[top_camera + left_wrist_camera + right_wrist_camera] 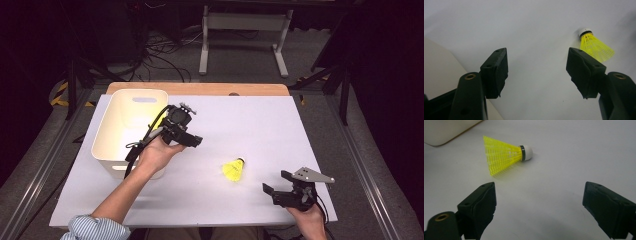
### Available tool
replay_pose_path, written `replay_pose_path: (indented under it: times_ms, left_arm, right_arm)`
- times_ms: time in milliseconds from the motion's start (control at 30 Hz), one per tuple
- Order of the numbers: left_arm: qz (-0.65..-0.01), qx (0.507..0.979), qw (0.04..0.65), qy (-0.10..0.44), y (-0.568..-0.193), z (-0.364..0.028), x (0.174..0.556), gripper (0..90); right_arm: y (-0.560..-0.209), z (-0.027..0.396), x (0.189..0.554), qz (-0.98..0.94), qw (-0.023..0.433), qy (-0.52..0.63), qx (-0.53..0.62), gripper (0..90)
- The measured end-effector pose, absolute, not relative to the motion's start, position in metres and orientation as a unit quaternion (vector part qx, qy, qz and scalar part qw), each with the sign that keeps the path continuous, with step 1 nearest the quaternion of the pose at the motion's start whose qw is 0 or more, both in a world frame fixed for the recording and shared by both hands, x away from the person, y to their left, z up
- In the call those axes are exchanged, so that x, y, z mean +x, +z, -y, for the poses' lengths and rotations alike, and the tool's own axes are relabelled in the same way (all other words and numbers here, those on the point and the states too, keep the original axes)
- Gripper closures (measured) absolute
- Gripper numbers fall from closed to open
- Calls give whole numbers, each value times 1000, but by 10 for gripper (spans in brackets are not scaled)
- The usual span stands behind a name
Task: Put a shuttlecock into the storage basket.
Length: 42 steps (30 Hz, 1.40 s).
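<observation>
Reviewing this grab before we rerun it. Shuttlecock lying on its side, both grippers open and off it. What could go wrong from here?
1. The shuttlecock lies on its side on the bare table; its round cork tip could let it roll or skid if one jaw touches first.
2. The yellow skirt looks thin and springy; closing the right gripper on it may crush it or squeeze it out.
3. The left gripper sits beside the white bin, so moving the left hand could bump its wall.

Shuttlecock lying on the table right of the bin, left gripper sitting between them, right gripper resting near right.
</observation>
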<state>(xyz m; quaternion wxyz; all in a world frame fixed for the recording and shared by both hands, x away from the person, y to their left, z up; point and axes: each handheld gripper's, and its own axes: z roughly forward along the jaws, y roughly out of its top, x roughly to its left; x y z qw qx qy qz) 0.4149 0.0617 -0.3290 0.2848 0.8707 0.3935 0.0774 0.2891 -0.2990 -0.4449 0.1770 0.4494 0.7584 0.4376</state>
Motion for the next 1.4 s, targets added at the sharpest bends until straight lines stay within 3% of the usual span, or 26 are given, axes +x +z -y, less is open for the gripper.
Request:
replay_pose_path:
  times_ms: [267, 800, 1400]
  left_arm:
    - [-392, 873, 280, 72, -333, -58, 415, 348]
    - [-395, 873, 278, 65, -337, -56, 416, 345]
    - [-392, 876, 275, 61, -340, -52, 416, 341]
  right_arm:
    - [-446, 281, 295, -787, 157, 419, 425, 155]
    - [-435, 242, 309, -810, 139, 383, 422, 373]
    - [-430, 218, 324, -817, 142, 365, 424, 474]
